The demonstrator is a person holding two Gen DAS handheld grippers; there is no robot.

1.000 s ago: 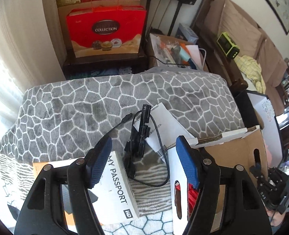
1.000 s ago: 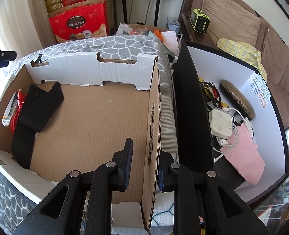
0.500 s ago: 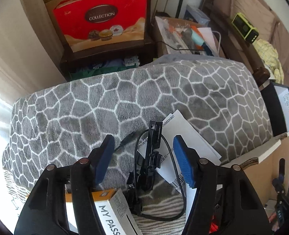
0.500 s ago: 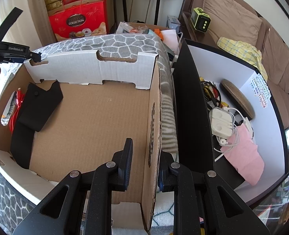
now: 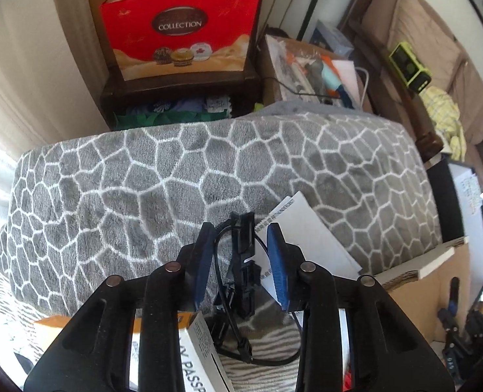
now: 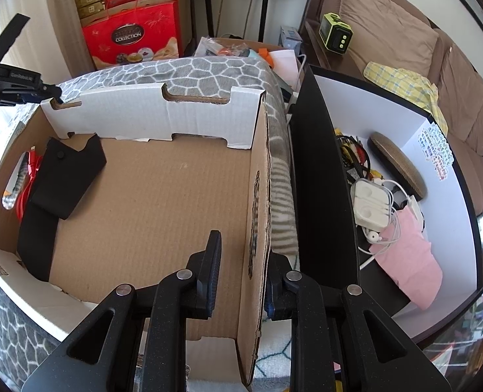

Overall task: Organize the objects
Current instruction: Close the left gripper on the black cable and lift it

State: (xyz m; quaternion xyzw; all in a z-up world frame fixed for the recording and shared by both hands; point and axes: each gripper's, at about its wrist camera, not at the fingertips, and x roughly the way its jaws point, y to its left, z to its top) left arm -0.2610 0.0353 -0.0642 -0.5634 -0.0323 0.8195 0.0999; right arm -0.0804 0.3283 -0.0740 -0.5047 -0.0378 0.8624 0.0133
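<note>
Now the left gripper point(image 5: 241, 261), its fingers just closing around but not yet pinching the black cable bundle point(image 5: 241, 271) at lower centre, must clamp and lift; the right gripper point(image 6: 241, 274) grips the cardboard box point(image 6: 258, 228) wall.

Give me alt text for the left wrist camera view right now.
The left gripper, its jaws just closing, straddles a black cable adapter lying on a grey patterned blanket, pads not yet pressing it. White papers lie to its right, a white box at lower left.
</note>
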